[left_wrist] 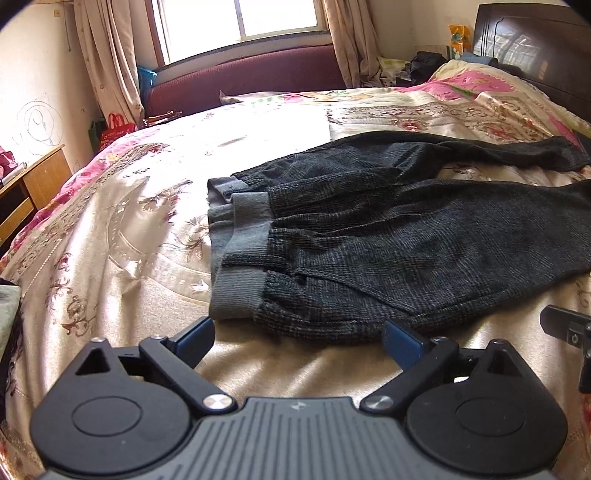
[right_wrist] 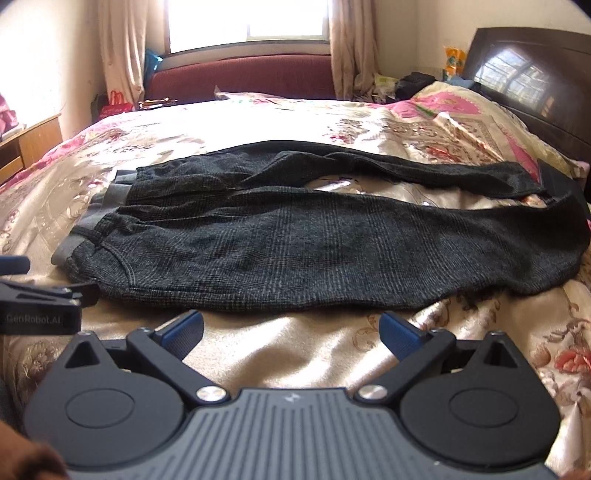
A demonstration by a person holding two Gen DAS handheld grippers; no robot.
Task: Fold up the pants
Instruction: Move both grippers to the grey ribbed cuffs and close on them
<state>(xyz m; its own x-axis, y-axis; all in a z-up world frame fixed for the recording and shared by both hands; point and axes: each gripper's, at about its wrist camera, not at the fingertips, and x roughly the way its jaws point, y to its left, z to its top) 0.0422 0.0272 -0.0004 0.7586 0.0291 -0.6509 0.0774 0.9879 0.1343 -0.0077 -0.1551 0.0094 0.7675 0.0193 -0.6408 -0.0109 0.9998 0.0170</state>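
Dark pants (right_wrist: 295,236) lie unfolded mid-frame as the left gripper (left_wrist: 297,341) and right gripper (right_wrist: 291,332), jaws wide and empty, should pinch the near edge evenly.

Strong daylight pours in from the window (left_wrist: 240,18) at the back, which is blown out to white. A glaring patch washes out the bedspread (left_wrist: 258,125) beneath it. The dark pants (right_wrist: 295,240) keep little detail. Both fisheye views bend straight lines, and their corners darken. The near edges look soft.
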